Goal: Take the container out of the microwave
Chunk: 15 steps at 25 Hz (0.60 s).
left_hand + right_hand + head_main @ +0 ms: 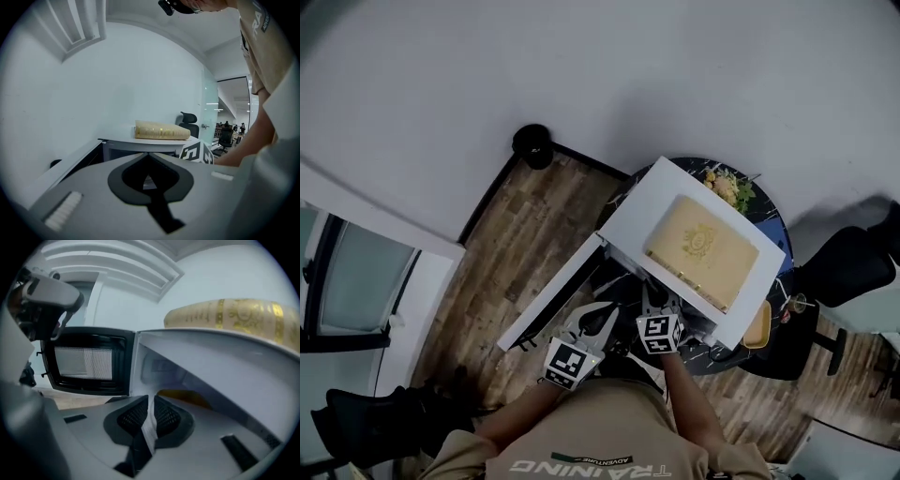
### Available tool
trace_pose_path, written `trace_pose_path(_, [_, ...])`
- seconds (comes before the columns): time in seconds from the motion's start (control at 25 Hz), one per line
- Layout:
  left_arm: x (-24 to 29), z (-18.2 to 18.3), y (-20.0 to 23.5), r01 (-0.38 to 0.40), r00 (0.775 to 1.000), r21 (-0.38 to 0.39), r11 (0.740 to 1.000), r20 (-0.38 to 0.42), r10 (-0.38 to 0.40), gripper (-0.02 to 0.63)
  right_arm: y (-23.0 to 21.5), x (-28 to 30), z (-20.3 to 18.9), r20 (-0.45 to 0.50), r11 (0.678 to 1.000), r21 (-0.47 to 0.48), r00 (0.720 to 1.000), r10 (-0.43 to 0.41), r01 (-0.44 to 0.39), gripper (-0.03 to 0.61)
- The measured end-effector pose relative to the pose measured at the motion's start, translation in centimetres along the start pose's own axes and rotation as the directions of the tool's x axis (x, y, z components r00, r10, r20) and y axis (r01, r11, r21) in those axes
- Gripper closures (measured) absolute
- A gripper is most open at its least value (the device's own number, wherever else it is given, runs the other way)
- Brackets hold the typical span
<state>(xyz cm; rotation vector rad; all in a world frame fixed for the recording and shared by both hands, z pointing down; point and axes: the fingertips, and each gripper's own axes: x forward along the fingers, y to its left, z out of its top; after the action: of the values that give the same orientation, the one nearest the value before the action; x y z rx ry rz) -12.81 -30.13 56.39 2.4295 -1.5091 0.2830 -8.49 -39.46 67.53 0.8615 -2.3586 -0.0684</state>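
A white microwave [642, 211] stands on a round dark table, its door [551, 302] swung open to the left. Inside the cavity, the right gripper view shows a yellow-orange container [183, 397] just beyond the jaws. My right gripper [149, 422] is at the cavity mouth [656, 302], shut on a thin pale edge that seems to be the container's rim. My left gripper [592, 323] hangs lower left of the opening, by the door. In its own view the left gripper [149, 177] is shut with nothing in it.
A flat tan package [701, 246] lies on top of the microwave. On the table [773, 225] behind it sits a plate of greens [729, 187], with a yellow dish [757, 326] at the right. A black office chair [848, 267] stands right of the table.
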Motion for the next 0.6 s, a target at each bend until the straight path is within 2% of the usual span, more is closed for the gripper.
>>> trace_pose_path(0.12, [-0.5, -0.4, 0.8, 0.008, 1.0, -0.006, 1.0, -0.002, -0.008, 0.606, -0.3, 1.6, -0.3, -0.029, 0.998, -0.057, 0.999, -0.022, 0.02, 0.569])
trace_pose_path(0.28, [-0.9, -1.0, 1.7, 0.012, 1.0, -0.032, 0.999, -0.009, -0.013, 0.606, -0.4, 3.6, -1.1, -0.1, 0.99, -0.138, 0.995, -0.022, 0.008, 0.569])
trace_pose_path(0.44, [-1.1, -1.4, 2.2, 0.022, 1.0, -0.031, 0.999, -0.017, -0.023, 0.606, -0.4, 5.2, -2.3, -0.186, 0.986, -0.164, 0.982, -0.017, -0.014, 0.569])
trace_pose_path(0.6, [-1.9, -1.9, 3.3, 0.003, 1.0, -0.034, 0.999, -0.024, -0.003, 0.606, -0.5, 6.3, -3.0, -0.234, 0.987, -0.161, 0.972, -0.017, -0.021, 0.569])
